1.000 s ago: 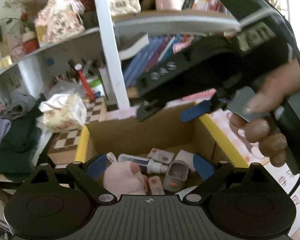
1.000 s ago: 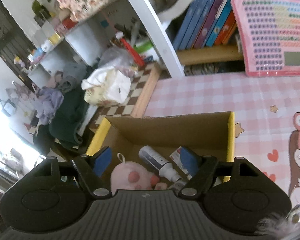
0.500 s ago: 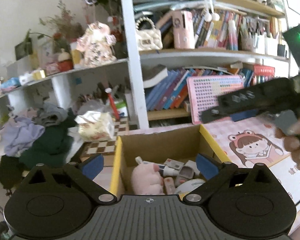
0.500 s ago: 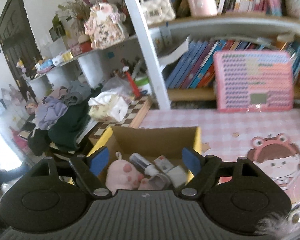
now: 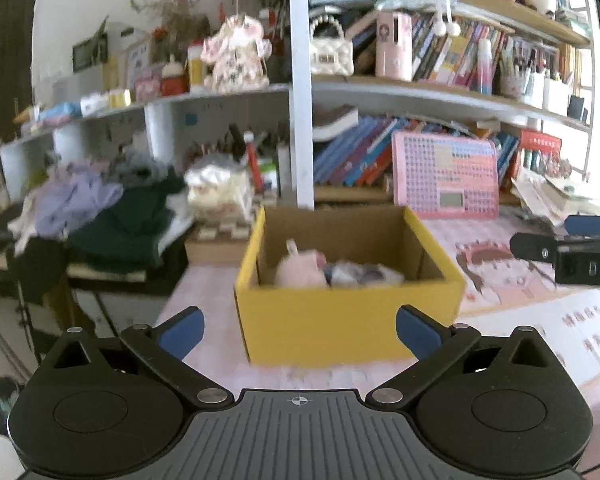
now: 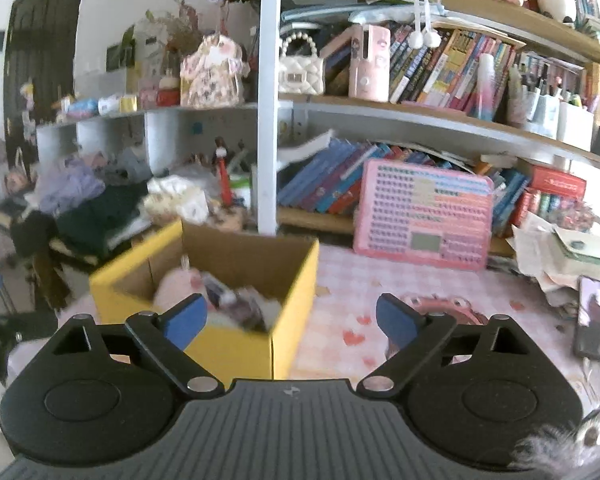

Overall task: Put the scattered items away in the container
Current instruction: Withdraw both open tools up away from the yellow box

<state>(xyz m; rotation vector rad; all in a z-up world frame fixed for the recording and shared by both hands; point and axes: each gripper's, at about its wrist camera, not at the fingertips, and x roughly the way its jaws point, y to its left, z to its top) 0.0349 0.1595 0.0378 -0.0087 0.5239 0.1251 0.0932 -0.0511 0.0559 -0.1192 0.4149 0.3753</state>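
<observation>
Container: yellow box (image 5: 348,320) on pink desk (image 6: 500,304), holding plush toy (image 5: 300,272) and small items.
Left gripper (image 5: 299,326): released, empty, before box.
Right gripper (image 6: 290,320): just widened, empty.
Progress: apparently nearly done.

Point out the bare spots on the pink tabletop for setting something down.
Free: the pink checked mat between the yellow cardboard box and the pink keyboard toy, and the strip in front of the box. Crowded: the paper pile at right, the clothes heap at left.
</observation>
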